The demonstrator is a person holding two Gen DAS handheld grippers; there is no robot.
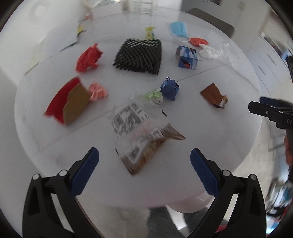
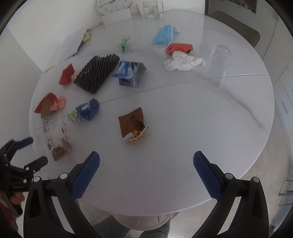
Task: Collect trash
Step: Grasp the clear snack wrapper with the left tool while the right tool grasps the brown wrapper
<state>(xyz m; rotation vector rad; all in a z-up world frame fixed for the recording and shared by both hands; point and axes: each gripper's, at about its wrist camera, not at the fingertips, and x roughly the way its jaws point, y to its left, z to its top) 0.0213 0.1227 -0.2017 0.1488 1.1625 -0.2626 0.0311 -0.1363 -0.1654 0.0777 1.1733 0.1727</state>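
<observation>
Trash lies scattered on a round white table (image 1: 210, 146) (image 2: 183, 119). My left gripper (image 1: 144, 164) is open and empty, hovering just short of a clear plastic bag with printed labels and brown crumbs (image 1: 139, 133) (image 2: 56, 139). My right gripper (image 2: 146, 168) is open and empty, above the table's near edge, short of a torn brown snack wrapper (image 2: 132, 125) (image 1: 213, 95). A crumpled blue wrapper (image 1: 169, 88) (image 2: 87, 109) and a green-white wad (image 1: 154, 96) (image 2: 74, 116) lie between them. The left gripper also shows at the right wrist view's left edge (image 2: 31, 152).
Also on the table: a black mesh basket (image 1: 141, 54) (image 2: 97, 72), red paper (image 1: 88, 58), a red-brown carton with a pink wad (image 1: 71, 104), a blue-white carton (image 2: 129, 74), a blue face mask (image 2: 164, 35), white tissue (image 2: 181, 63), clear cups (image 2: 218, 58). A clock (image 2: 112, 5) leans behind.
</observation>
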